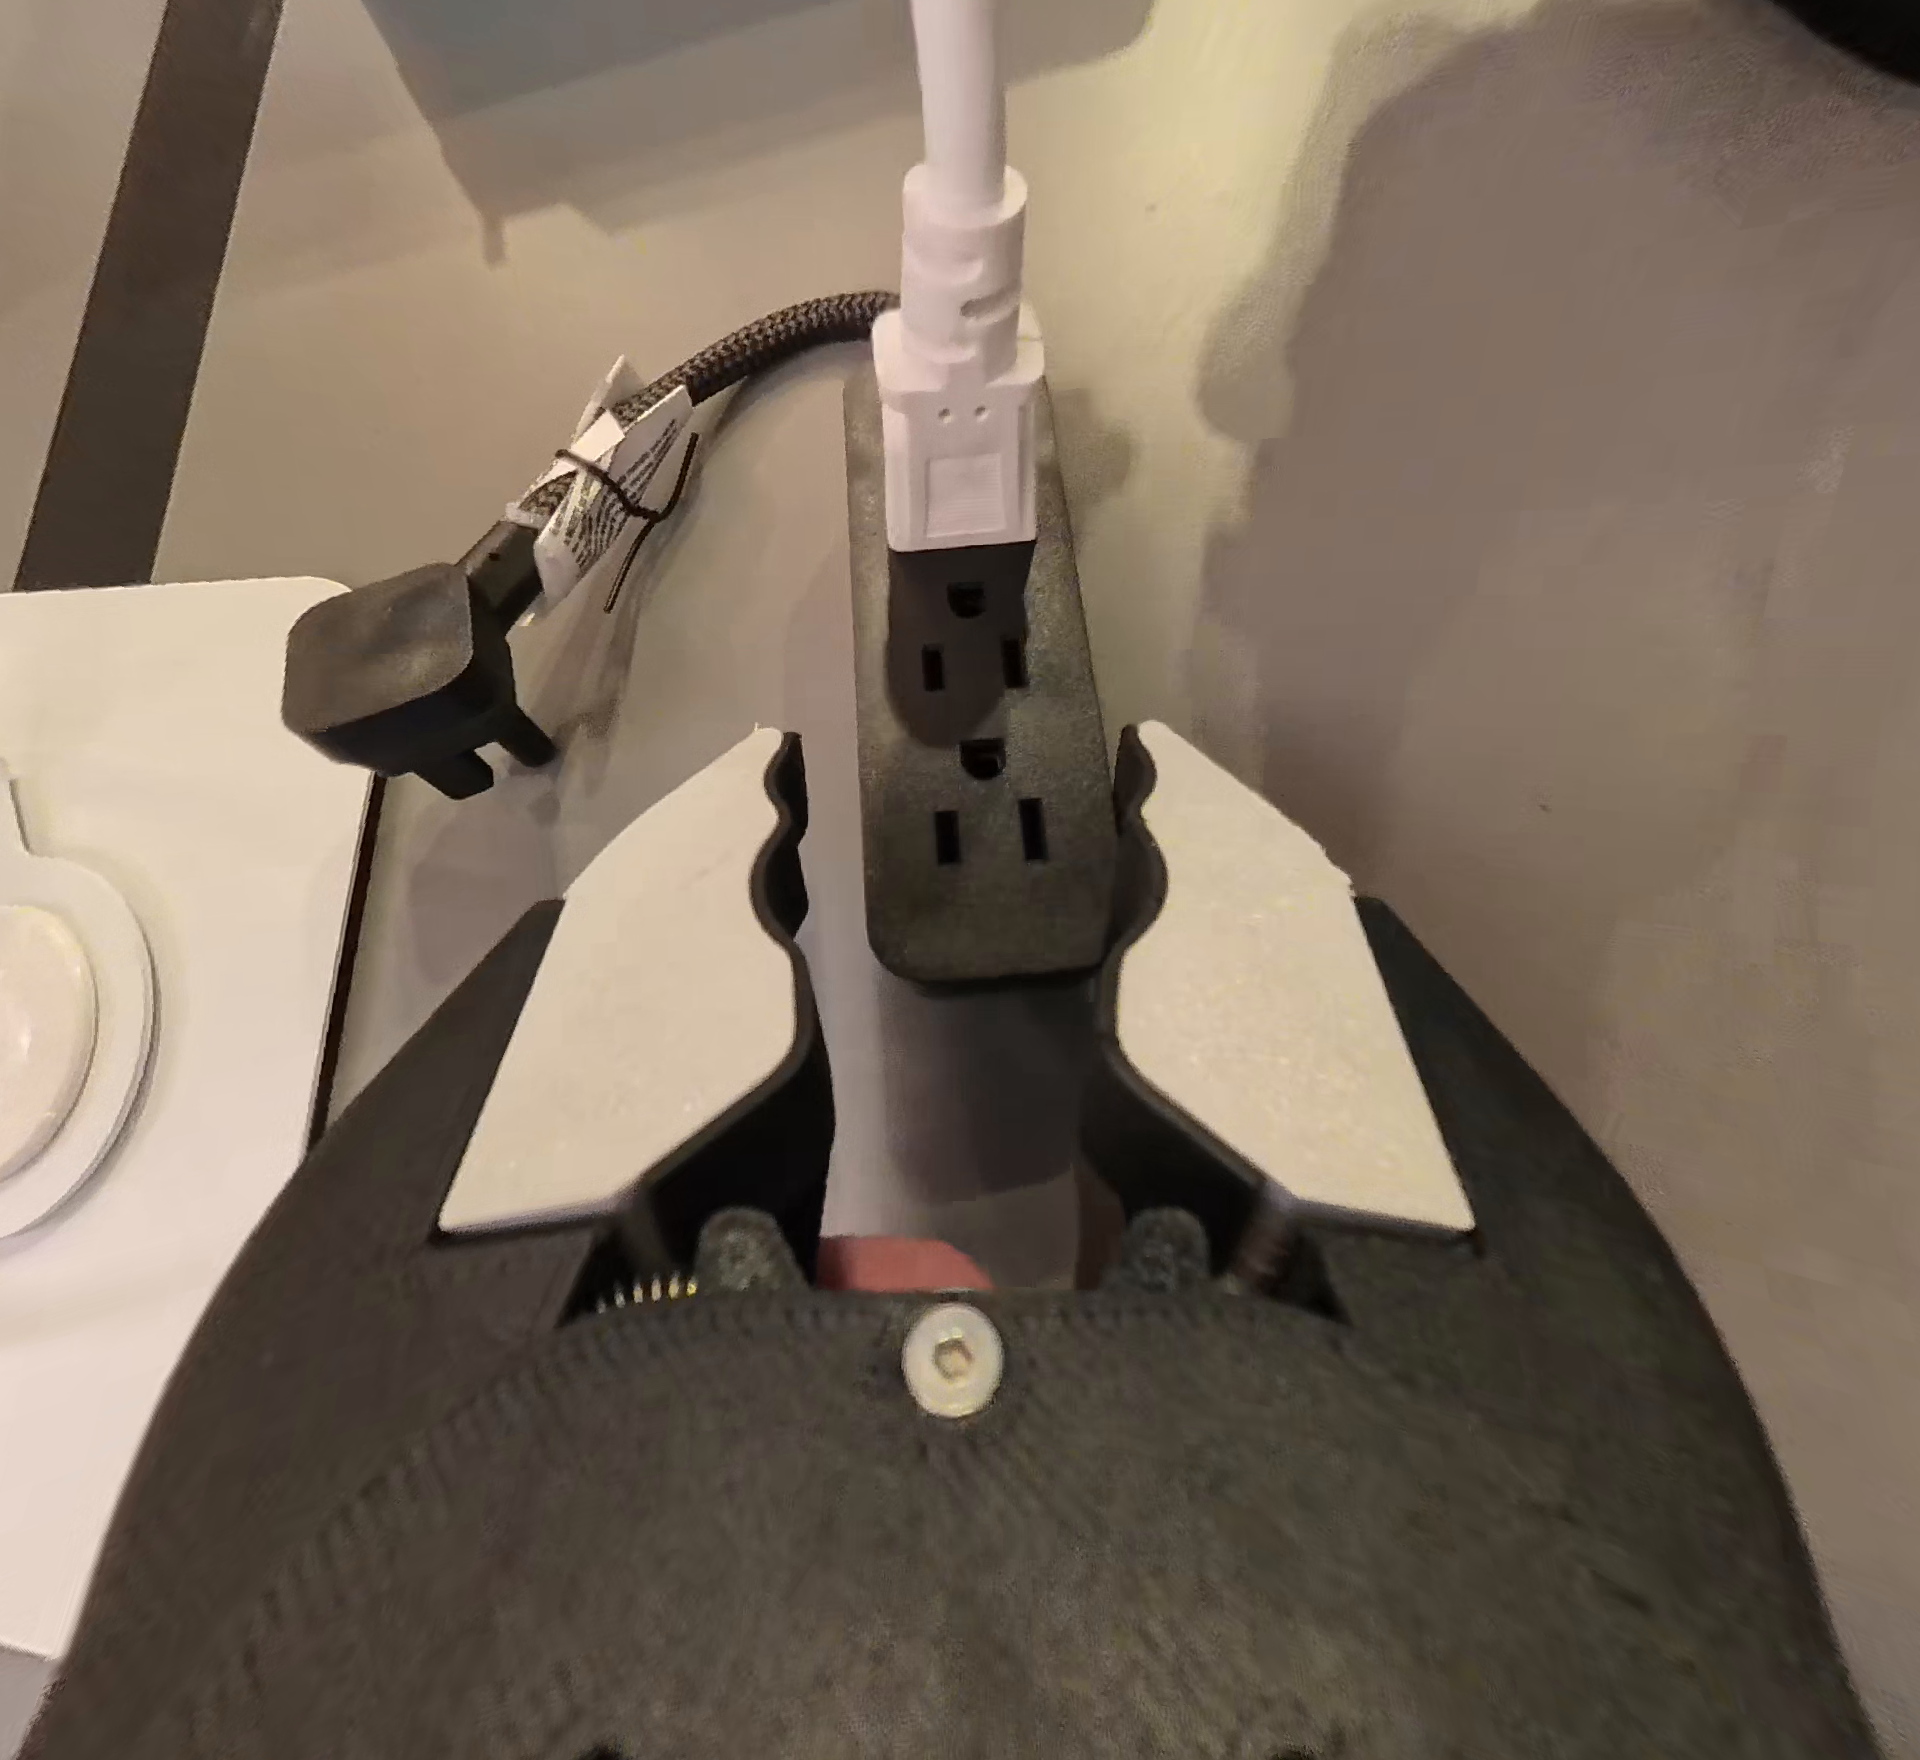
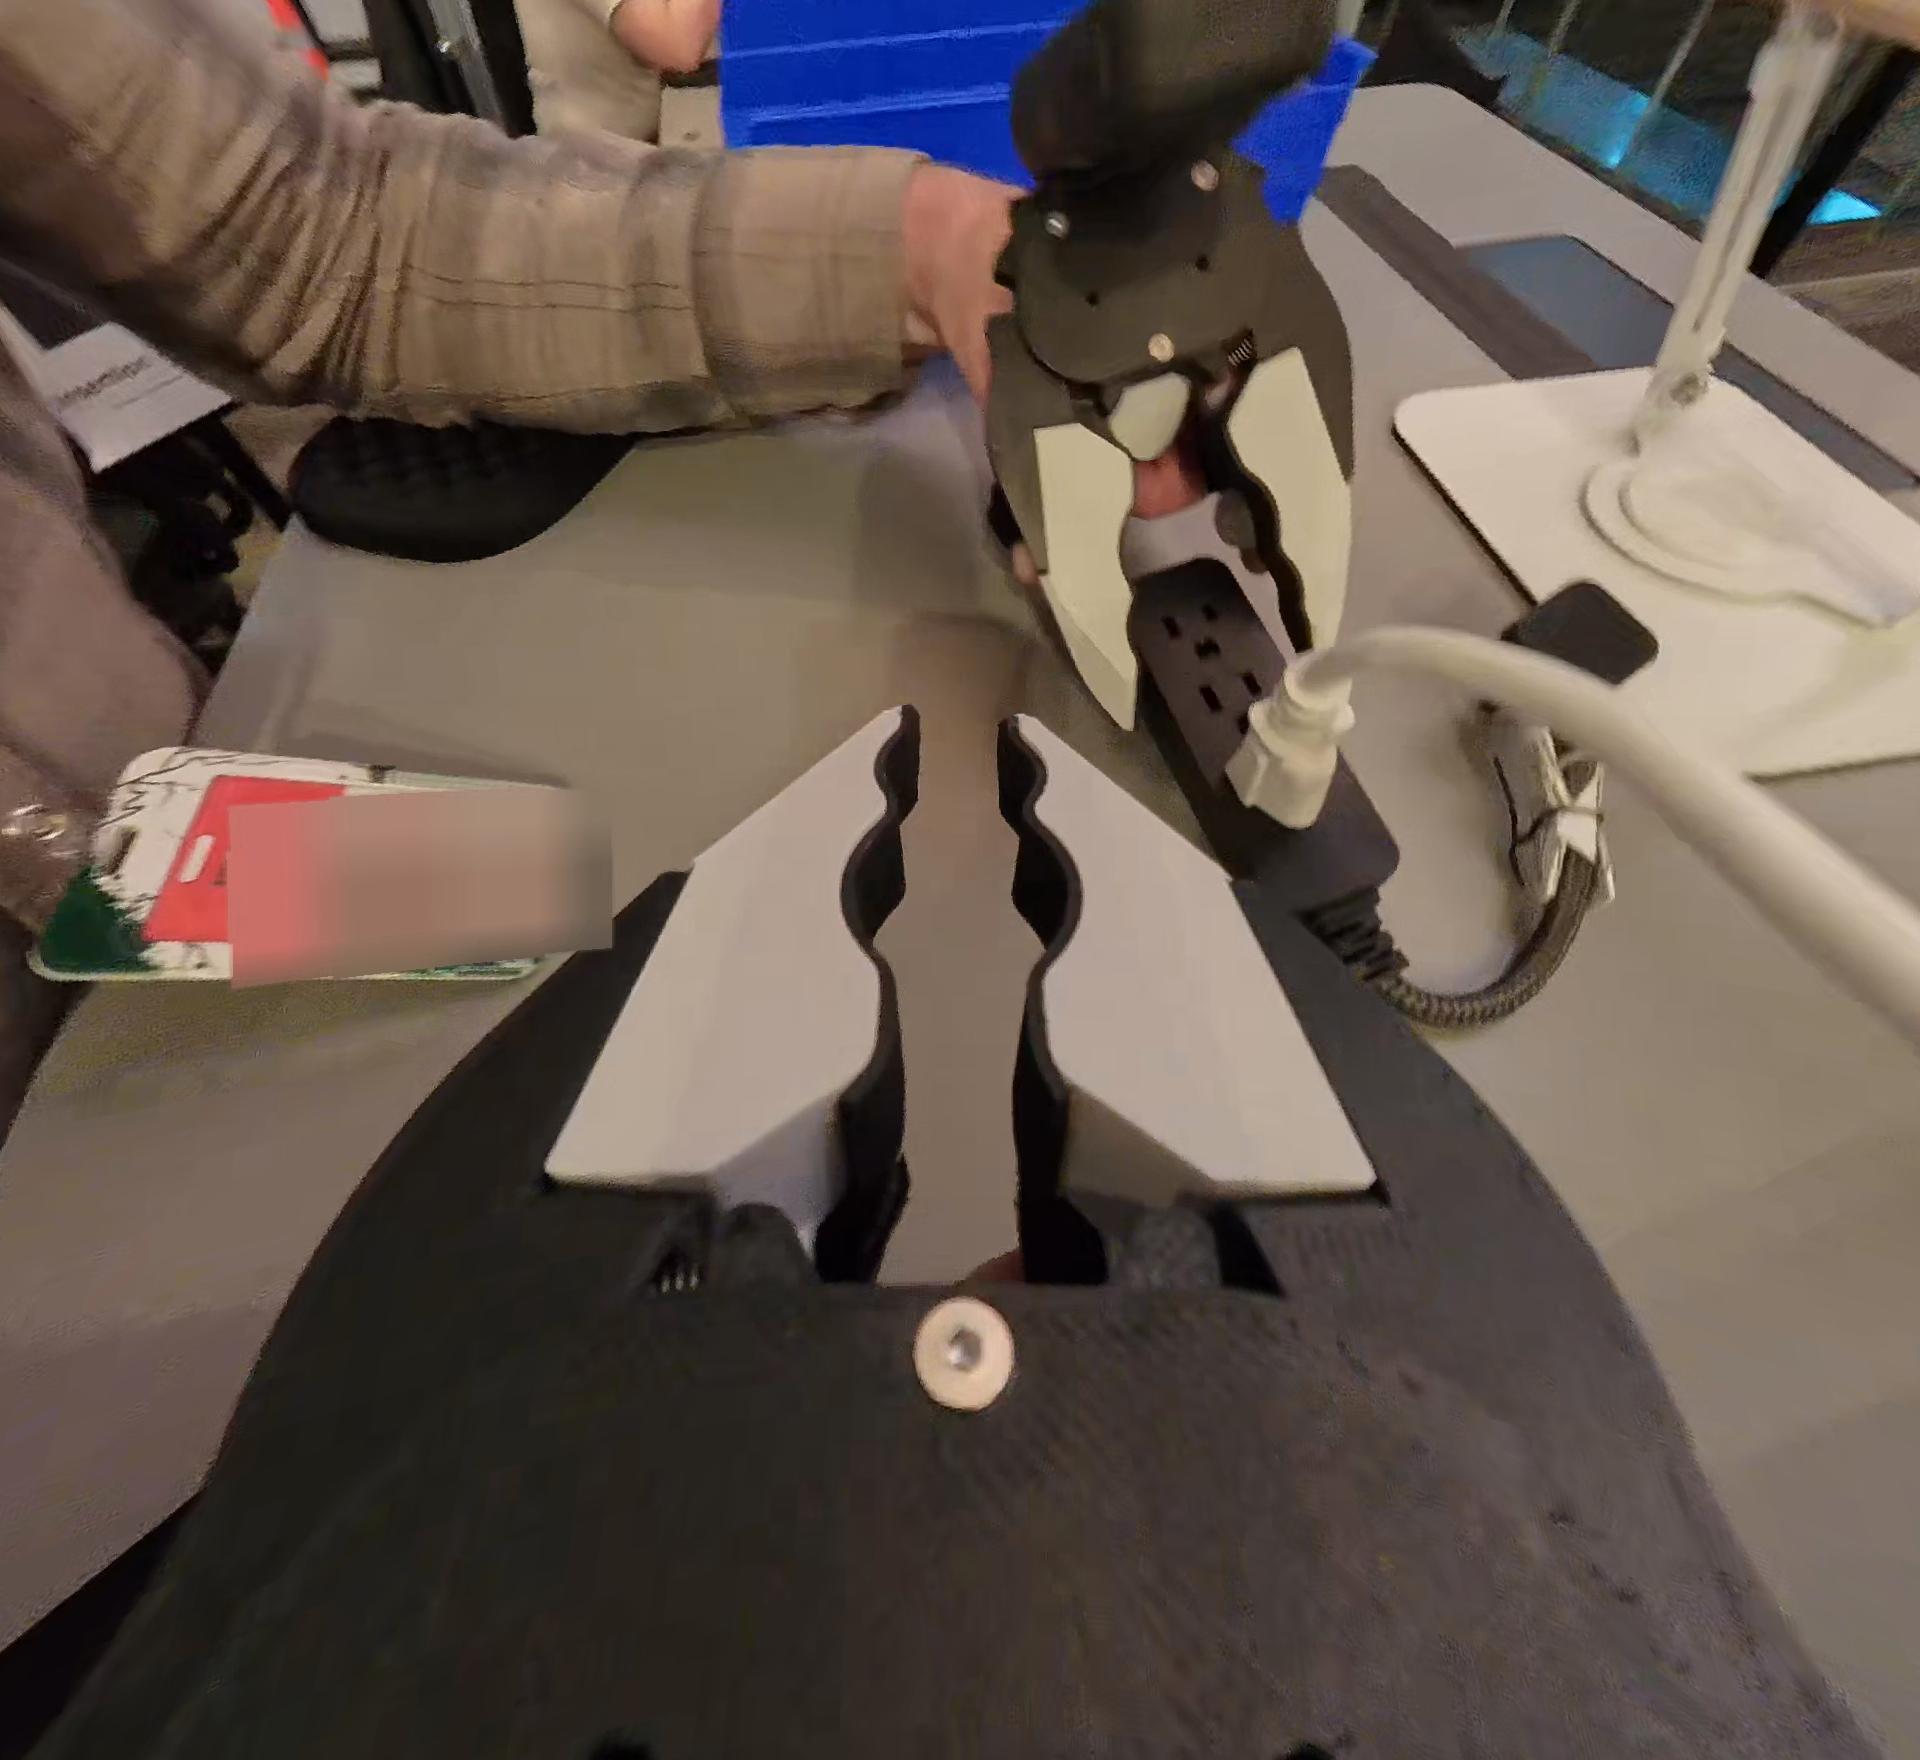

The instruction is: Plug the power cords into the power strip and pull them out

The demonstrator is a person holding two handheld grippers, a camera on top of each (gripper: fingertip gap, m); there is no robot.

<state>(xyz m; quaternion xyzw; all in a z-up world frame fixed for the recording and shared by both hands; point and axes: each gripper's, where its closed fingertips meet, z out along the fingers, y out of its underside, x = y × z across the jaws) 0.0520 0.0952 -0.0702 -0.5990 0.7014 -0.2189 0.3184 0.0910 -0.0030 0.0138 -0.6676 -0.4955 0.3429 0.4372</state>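
Centrally in the left wrist view, the black power strip [image 1: 982, 754] lies on the grey table [image 1: 1507, 567], its near end sitting between the tips of the left gripper [image 1: 961, 754]. Those jaws stand wide, straddling the strip; the right finger looks to be touching its edge, though I cannot tell if the left one does. A white plug [image 1: 961, 453] with its white cord [image 1: 951, 27] sits in the strip's far outlet, the cord running to the top of the frame. Two outlets nearer the gripper are free. At centre left, the strip's own black plug [image 1: 400, 671] lies on the table on its braided cable [image 1: 758, 344], just beside a white lamp base [image 1: 156, 775].

Lower centre in the right wrist view, the right gripper [image 2: 958, 723] hovers over bare table with its jaws narrowly parted, holding nothing. A sleeved arm [image 2: 416, 256] reaches in from the upper left. A blue bin [image 2: 883, 69] stands at the top centre.
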